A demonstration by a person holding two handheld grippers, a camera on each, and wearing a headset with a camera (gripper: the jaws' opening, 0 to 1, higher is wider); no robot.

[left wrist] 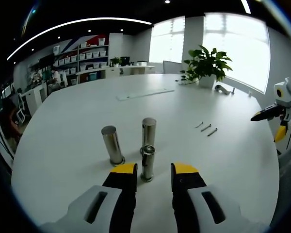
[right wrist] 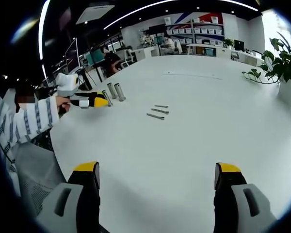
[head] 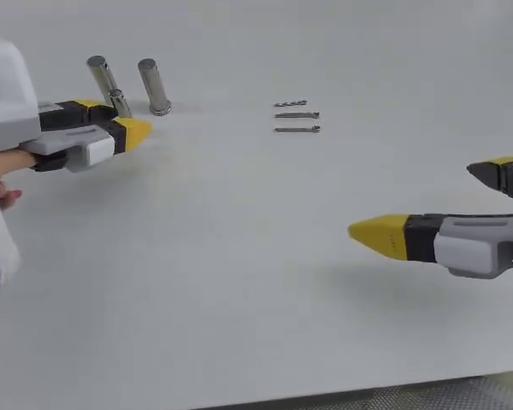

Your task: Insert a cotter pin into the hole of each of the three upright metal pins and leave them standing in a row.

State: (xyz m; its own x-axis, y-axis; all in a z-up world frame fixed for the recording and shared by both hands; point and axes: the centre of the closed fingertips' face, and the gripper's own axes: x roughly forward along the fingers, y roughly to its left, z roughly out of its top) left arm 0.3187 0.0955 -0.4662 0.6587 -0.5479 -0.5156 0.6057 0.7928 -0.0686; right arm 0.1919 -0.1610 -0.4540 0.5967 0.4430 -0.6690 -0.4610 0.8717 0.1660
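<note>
Premises: an open-plan office with a storage and workshop area. Work surface is a large white table (left wrist: 136, 111) of meeting-room type. Far wall carries shelves (left wrist: 82, 58) stocked with rows of white bins. Desks (left wrist: 131, 68) stand beyond the table, with a person (right wrist: 109, 60) at a screen among them. Tall windows (left wrist: 233, 43) admit daylight behind a potted plant (left wrist: 206, 65). The dark ceiling is fitted with a long curved strip light (left wrist: 87, 22).
</note>
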